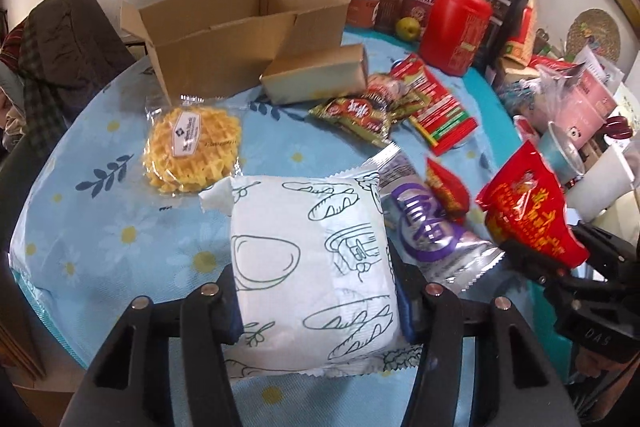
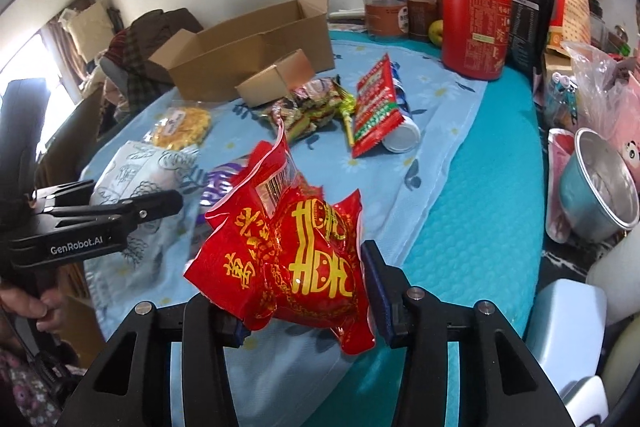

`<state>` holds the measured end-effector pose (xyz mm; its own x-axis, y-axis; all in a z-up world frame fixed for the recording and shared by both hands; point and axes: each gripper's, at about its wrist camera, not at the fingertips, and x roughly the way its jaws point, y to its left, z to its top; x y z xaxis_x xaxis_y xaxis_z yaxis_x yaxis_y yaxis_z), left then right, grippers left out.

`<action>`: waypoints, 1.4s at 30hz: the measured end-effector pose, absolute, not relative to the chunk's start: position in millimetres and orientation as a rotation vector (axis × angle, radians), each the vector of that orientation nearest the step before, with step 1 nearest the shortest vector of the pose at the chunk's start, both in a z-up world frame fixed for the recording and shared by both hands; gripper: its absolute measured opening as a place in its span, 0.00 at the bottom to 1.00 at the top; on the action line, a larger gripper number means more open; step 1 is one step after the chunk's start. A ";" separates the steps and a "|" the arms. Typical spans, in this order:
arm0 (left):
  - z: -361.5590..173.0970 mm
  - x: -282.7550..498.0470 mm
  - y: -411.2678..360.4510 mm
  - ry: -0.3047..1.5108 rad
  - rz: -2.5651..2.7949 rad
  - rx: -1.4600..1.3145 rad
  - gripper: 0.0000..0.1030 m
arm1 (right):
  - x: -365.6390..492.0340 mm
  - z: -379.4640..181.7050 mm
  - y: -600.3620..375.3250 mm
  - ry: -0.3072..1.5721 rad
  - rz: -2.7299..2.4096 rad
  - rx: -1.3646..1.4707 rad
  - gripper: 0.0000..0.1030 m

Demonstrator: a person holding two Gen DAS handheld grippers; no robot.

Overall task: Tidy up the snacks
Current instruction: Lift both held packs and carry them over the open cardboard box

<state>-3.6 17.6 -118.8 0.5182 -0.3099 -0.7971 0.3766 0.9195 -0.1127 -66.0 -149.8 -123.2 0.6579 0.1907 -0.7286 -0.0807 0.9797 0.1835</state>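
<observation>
Both grippers are squeezing snacks above the near edge of the table (image 1: pixel 100 227): the left gripper (image 1: pixel 318 311) is hugging a puffy, squashy white bread pack (image 1: pixel 312 259) round its middle, and the right gripper (image 2: pixel 306 311) is pinching a light, crinkly, slippery red bag (image 2: pixel 296 251) low down.

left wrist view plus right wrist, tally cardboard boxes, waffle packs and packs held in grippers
cardboard boxes: 2, open box, small box
waffle pack: 1
held packs: 2, white bread pack, red pack
total: 5
</observation>
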 end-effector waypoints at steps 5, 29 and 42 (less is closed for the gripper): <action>-101.6 -7.9 20.5 0.891 -0.414 0.073 0.53 | -66.4 -109.3 -138.8 0.804 0.199 0.115 0.45; -1.6 32.4 36.2 0.612 -0.450 0.013 0.53 | -9.8 6.7 -90.1 0.537 0.352 -0.021 0.45; 28.8 110.8 48.6 0.532 -0.434 0.003 0.53 | 70.1 50.6 -78.4 0.475 0.387 -0.053 0.45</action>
<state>110.8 48.6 28.8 0.7734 -0.3998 -0.4920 0.4012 0.9095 -0.1086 70.1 -78.4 50.6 0.8180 0.3512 -0.4556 -0.3756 0.9259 0.0395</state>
